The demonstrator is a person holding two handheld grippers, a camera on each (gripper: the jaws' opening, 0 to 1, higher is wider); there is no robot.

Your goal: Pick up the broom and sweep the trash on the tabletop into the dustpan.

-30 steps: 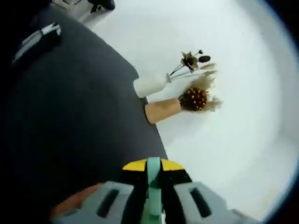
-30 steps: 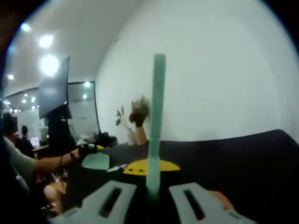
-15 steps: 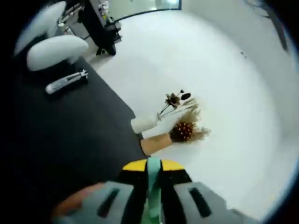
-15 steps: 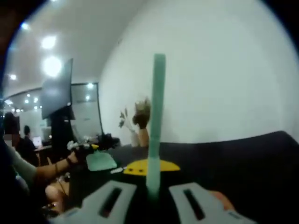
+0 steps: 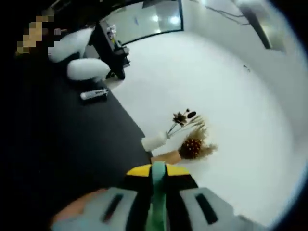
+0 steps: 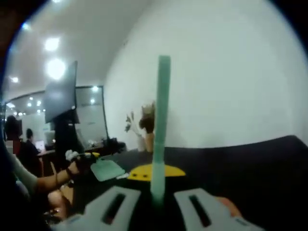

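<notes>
Holding a green handle each, the left gripper (image 5: 158, 211) and right gripper (image 6: 158, 204) are clamped shut (broom or dustpan, unclear). Lower both flat onto the dark table (image 6: 250, 159) before sweeping.

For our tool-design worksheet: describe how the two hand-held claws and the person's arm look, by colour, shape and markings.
Each claw has two pale grey, flat, slotted jaws on a black body with a yellow curved marking. In the right gripper view, the other hand wears a dark glove with a dark wristband.
</notes>
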